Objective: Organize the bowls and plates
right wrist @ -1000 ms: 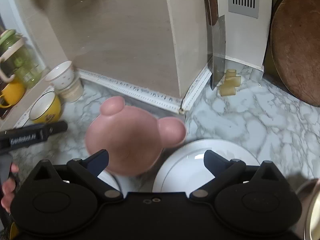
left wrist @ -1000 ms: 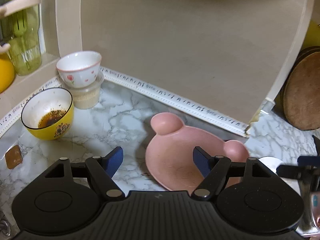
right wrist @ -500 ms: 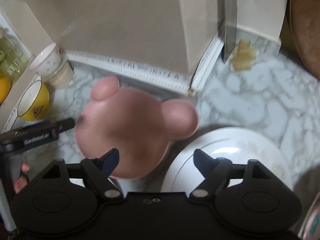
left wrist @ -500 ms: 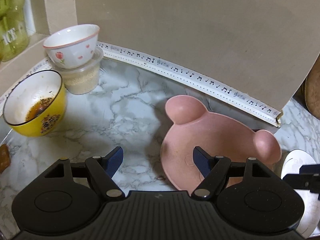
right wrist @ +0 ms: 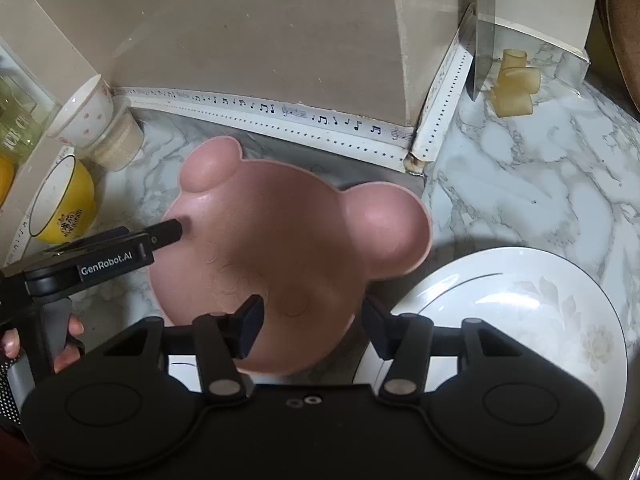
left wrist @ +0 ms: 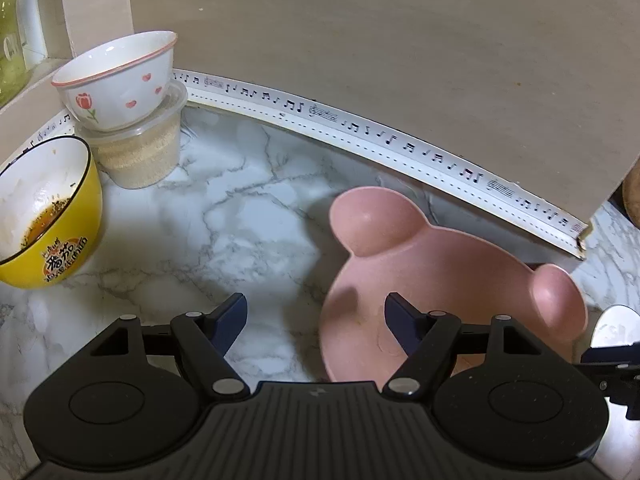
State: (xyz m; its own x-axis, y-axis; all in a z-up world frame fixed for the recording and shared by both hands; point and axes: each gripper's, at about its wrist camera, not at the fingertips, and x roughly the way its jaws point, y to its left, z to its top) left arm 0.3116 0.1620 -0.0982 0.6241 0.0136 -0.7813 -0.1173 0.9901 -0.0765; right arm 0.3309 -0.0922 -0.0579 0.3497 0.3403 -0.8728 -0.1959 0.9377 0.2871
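Note:
A pink bear-shaped plate (left wrist: 432,280) lies on the marble counter (left wrist: 240,216); it also shows in the right wrist view (right wrist: 288,248). My left gripper (left wrist: 314,322) is open, its right finger over the plate's left rim and its left finger over bare counter; it shows from the side in the right wrist view (right wrist: 120,248). My right gripper (right wrist: 312,326) is open above the plate's near edge. A white flowered plate (right wrist: 520,312) lies to the right, beside the pink plate. A yellow bowl (left wrist: 48,220) with sauce residue and a white tulip bowl (left wrist: 120,80) stand at the left.
The tulip bowl sits on a plastic tub (left wrist: 140,152) of grains. A beige wall (left wrist: 380,60) with music-note trim bounds the back. A cleaver (right wrist: 482,28) hangs by the wall corner, yellow rubber bands (right wrist: 514,84) below it. A wooden board (right wrist: 624,40) leans at right.
Both grippers have moved forward and lower toward the pink plate, which looms larger. The right gripper's fingers have narrowed somewhat. The plate has not moved.

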